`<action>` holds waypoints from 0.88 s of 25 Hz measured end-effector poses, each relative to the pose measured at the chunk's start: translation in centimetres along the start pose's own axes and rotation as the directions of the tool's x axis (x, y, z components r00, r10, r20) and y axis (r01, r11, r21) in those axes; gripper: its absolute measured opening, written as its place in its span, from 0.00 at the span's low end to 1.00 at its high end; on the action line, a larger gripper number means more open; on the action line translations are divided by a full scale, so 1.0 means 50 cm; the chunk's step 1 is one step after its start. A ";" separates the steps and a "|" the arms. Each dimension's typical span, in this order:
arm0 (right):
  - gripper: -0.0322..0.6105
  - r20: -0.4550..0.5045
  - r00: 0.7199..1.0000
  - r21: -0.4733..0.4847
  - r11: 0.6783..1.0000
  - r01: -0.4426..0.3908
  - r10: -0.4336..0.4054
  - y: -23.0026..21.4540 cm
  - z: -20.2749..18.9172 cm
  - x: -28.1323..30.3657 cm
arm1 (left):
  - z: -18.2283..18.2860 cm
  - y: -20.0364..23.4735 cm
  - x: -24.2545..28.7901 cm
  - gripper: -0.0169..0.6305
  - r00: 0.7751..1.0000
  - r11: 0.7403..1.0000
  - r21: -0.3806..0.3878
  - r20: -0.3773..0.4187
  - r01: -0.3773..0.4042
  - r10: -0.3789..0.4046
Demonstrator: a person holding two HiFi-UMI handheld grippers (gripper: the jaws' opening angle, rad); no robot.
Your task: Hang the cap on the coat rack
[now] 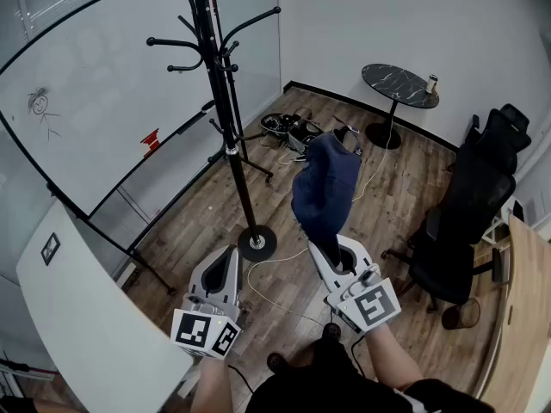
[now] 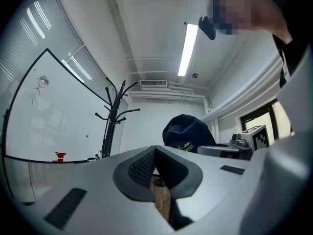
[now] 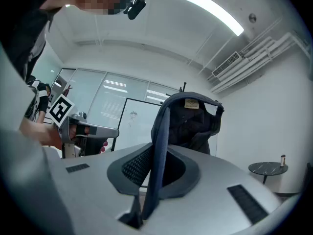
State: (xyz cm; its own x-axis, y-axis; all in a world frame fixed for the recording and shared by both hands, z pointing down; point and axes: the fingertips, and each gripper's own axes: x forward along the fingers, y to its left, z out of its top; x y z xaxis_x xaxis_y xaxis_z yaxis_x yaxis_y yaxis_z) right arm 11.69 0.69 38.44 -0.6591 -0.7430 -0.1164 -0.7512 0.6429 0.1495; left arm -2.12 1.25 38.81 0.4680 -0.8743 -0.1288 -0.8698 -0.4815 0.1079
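A navy cap [image 1: 325,188] stands up from my right gripper [image 1: 322,246], which is shut on the cap's brim. In the right gripper view the brim [image 3: 157,151] runs edge-on between the jaws of the right gripper [image 3: 155,173], and the cap's crown [image 3: 191,121] opens above them. The black coat rack [image 1: 225,119] stands to the left of the cap, its base [image 1: 256,243] on the wooden floor and its hooks [image 1: 176,43] higher than the cap. My left gripper [image 1: 229,255] is shut and holds nothing, low near the rack's base. The left gripper view shows the cap [image 2: 188,131] and the rack [image 2: 112,124] ahead.
A whiteboard on a black frame [image 1: 95,136] leans behind the rack. Cables and gear [image 1: 288,129] lie on the floor beyond it. A round black table [image 1: 398,84] carries a can. A black office chair [image 1: 465,213] stands at right, and a white desk [image 1: 77,317] at lower left.
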 end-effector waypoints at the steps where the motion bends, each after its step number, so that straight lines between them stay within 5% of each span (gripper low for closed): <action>1: 0.13 -0.001 1.000 -0.010 1.000 -0.006 0.006 0.014 0.008 0.004 | 0.007 0.003 -0.009 0.05 1.000 1.000 -0.002 0.007 0.002 -0.002; 14: 0.13 0.041 0.999 -0.072 0.997 -0.020 0.023 0.108 0.055 0.043 | 0.032 0.027 -0.071 0.05 0.998 0.998 0.000 0.001 0.057 -0.057; 22: 0.13 0.054 0.993 -0.118 0.988 -0.101 0.108 0.151 0.070 0.063 | 0.014 0.026 -0.068 0.05 0.997 0.998 -0.006 -0.029 0.070 -0.070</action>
State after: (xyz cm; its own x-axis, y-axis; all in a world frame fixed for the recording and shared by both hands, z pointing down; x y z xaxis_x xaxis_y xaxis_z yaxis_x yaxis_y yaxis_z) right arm 3.83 3.87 35.76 -0.7373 -0.6581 -0.1528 -0.6713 0.6880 0.2757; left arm -4.94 3.66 38.70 0.5324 -0.8396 -0.1077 -0.8337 -0.5421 0.1050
